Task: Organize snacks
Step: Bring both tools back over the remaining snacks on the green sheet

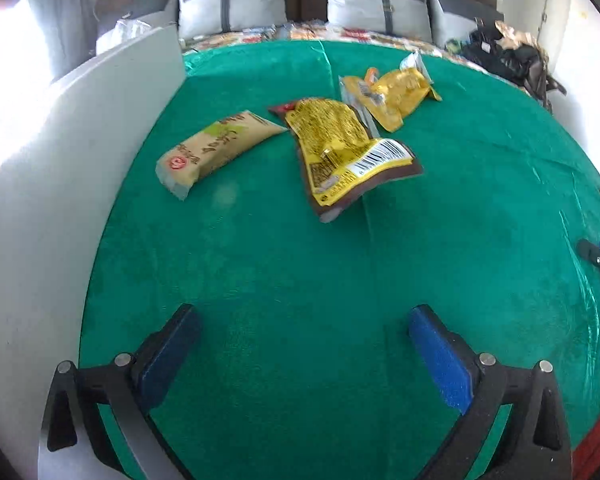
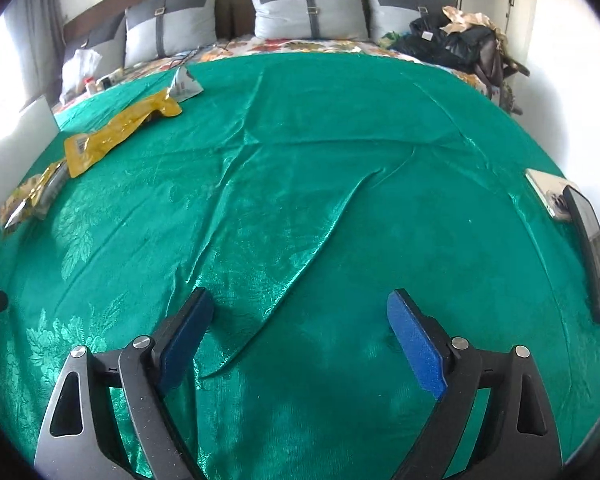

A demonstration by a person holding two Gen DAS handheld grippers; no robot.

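Three snack packets lie on a green cloth (image 1: 300,272) on a bed. In the left wrist view a beige packet (image 1: 212,148) lies at the left, a yellow-and-brown packet (image 1: 348,152) with a barcode in the middle, and a yellow packet (image 1: 392,92) behind it. My left gripper (image 1: 304,320) is open and empty, well short of them. My right gripper (image 2: 300,308) is open and empty over wrinkled cloth (image 2: 320,200). The yellow packet (image 2: 116,136) and the brown-edged one (image 2: 32,196) show far left in the right wrist view.
A white board (image 1: 80,152) stands along the left edge of the cloth. Grey pillows (image 2: 308,8) line the headboard. Dark bags (image 2: 456,44) sit at the back right. A phone (image 2: 592,248) and a flat silver item (image 2: 548,192) lie at the right edge.
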